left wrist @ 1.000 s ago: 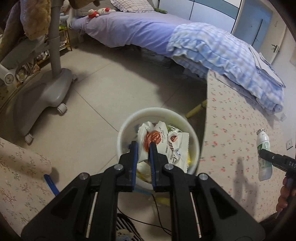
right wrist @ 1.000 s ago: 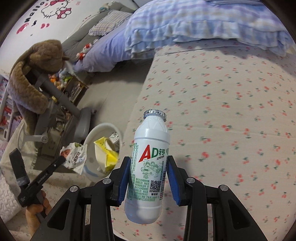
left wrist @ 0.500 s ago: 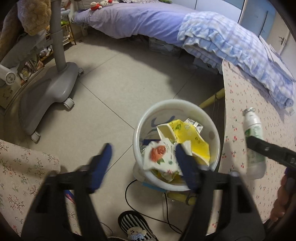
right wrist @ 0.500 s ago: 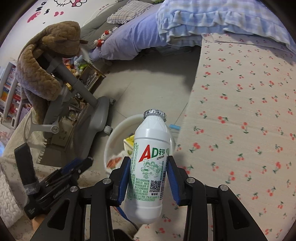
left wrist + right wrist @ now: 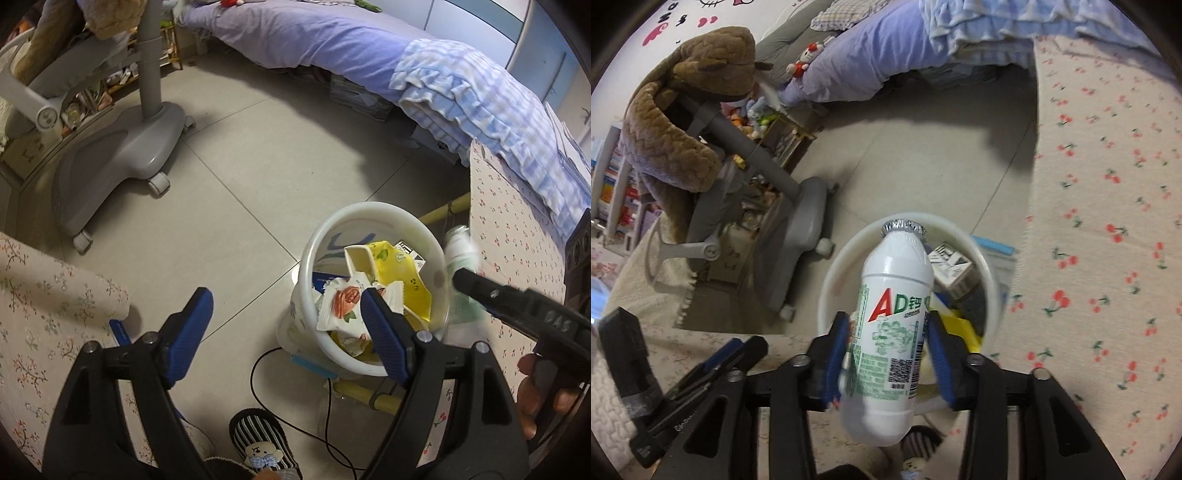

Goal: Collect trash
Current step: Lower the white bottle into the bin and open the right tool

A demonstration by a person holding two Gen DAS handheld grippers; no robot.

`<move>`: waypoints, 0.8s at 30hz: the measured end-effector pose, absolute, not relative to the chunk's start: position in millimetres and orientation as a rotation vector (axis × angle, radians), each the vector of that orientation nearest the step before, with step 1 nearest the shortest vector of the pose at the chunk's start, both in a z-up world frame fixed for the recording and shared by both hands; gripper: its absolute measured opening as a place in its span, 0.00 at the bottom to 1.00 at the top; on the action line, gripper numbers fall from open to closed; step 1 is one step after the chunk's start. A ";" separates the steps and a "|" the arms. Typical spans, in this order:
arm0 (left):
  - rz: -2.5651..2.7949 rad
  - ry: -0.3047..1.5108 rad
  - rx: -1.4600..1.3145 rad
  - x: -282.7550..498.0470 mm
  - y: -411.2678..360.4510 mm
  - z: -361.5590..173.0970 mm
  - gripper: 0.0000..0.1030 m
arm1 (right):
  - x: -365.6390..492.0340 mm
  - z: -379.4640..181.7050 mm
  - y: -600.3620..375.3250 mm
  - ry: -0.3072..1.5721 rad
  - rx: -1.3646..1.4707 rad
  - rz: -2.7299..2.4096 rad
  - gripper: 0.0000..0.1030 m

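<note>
White plastic with a foil cap, the milk drink bottle is seen in the right wrist view between the blue pads of the right gripper, its long axis running along the fingers with the cap pointing away, tilted slightly. The jaws are opening, a gap shows on each side of the label, and the blurred base suggests the bottle is slipping free rather than being held. Directly beyond and below it lies the white bin on the floor, so the coming move is judged to turn on that single relation: the bottle sits over the bin's mouth, just inside the rim nearest the cherry-print table. In the left wrist view the same bottle appears blurred at the bin's right rim. The left gripper is the farther of the two from the bottle; its jaws are opening wide, with nothing between them (the red-printed snack wrapper lies on top of the yellow carton in the bin). Compared with a second ago, the wrapper has left the left jaws and landed in the bin, the bottle has been carried from above the table to above the bin, and the right pads have parted from its sides.
</note>
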State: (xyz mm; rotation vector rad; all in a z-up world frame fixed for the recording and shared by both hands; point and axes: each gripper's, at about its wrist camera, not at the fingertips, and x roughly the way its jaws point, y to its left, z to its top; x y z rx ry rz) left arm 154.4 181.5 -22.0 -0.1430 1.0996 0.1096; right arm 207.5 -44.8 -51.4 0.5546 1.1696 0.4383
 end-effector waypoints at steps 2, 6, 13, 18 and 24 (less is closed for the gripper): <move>0.117 1.103 -0.150 154.0 183.2 -22.9 0.81 | 208.2 -49.4 -49.7 1.148 0.579 0.417 0.68; 0.104 1.096 -0.170 152.5 181.3 -21.8 0.90 | 206.6 -45.0 -59.9 1.147 0.570 0.389 0.68; 0.051 1.085 -0.170 147.5 157.6 -16.6 0.98 | 182.1 -35.2 -98.5 1.144 0.484 0.305 0.70; -0.050 1.093 -0.168 132.5 120.3 -11.1 0.99 | 152.4 -23.9 -138.9 1.138 0.487 0.263 0.70; -0.147 1.107 -0.152 102.7 75.0 -6.6 0.99 | 96.9 8.0 -182.0 1.046 0.338 0.114 0.77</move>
